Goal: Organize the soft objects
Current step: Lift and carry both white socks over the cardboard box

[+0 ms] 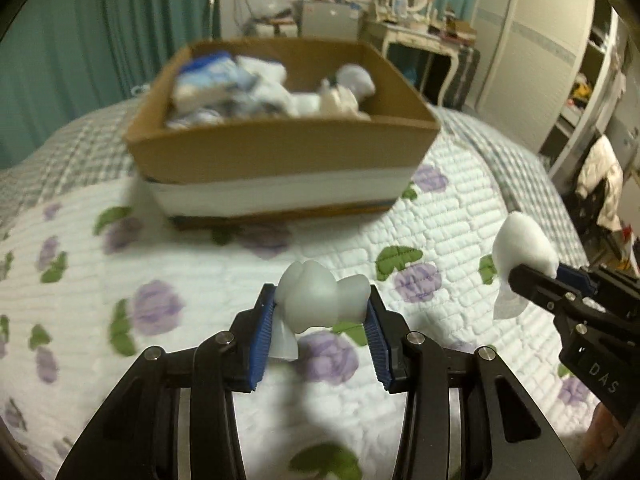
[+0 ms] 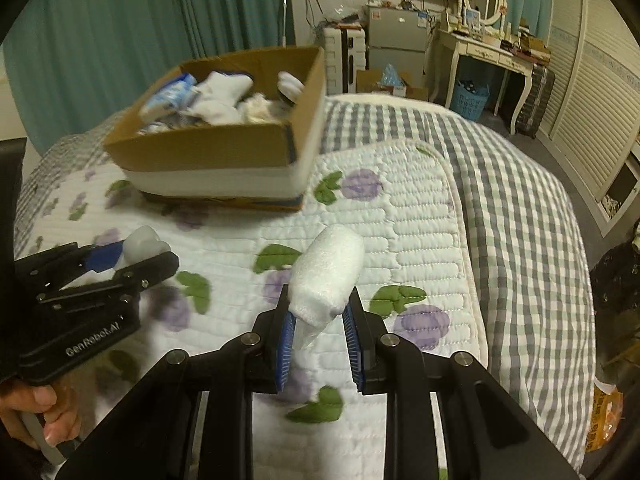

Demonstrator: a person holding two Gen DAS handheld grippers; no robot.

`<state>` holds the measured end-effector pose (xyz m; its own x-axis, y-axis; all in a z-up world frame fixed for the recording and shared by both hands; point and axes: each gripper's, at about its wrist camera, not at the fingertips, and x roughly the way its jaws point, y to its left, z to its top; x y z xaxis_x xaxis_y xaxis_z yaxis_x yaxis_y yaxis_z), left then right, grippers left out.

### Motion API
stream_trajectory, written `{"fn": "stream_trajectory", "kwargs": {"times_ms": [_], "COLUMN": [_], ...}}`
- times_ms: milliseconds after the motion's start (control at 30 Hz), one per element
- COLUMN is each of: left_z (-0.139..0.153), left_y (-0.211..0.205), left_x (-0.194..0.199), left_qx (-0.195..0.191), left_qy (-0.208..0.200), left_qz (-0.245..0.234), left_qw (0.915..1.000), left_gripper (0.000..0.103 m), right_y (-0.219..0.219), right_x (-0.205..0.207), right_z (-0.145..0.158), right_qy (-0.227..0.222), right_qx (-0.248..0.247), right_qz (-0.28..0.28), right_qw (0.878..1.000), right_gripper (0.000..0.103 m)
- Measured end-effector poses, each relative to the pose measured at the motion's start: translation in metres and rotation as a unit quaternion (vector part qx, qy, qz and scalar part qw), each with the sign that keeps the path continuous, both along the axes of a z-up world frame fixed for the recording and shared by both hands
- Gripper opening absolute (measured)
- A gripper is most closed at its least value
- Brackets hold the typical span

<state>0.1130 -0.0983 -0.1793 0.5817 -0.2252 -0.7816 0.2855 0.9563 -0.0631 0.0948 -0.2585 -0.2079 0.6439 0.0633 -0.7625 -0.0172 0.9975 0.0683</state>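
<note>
My left gripper [image 1: 322,312] is shut on a smooth white squishy lump [image 1: 320,296] and holds it above the quilt; it also shows at the left of the right wrist view [image 2: 136,252]. My right gripper [image 2: 320,316] is shut on a white foam roll [image 2: 328,276], also held above the quilt; it shows at the right of the left wrist view [image 1: 524,252]. A cardboard box [image 1: 280,148] stands ahead on the bed, holding several white and blue soft items [image 1: 248,88]. In the right wrist view the box [image 2: 208,152] is ahead to the left.
The bed carries a white floral quilt [image 1: 200,272] over a grey checked sheet [image 2: 520,200]. Teal curtains [image 2: 120,40] hang behind the box. A dressing table [image 2: 484,48], a fridge and a wardrobe [image 2: 592,80] stand beyond the bed.
</note>
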Motion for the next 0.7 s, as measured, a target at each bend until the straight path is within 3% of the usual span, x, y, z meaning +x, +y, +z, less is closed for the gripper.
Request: {"fn": "stream_trajectory", "kwargs": {"times_ms": [267, 700], "left_z": [0.064, 0.147], "left_y": [0.037, 0.079], "left_x": [-0.031, -0.074], "left_qx": [-0.03, -0.047], "left_qy": [-0.055, -0.141], "left_qz": [0.021, 0.041], "left_qw": [0.9978, 0.9881], "left_gripper": [0.042, 0.042], "right_y": [0.029, 0.064], "right_x": [-0.027, -0.073], "right_z": [0.039, 0.119], "right_qy": [-0.04, -0.129], "right_qx": [-0.008, -0.029], "right_qz": [0.014, 0.03], "right_qw": [0.999, 0.991], "right_gripper": [0.023, 0.023]}}
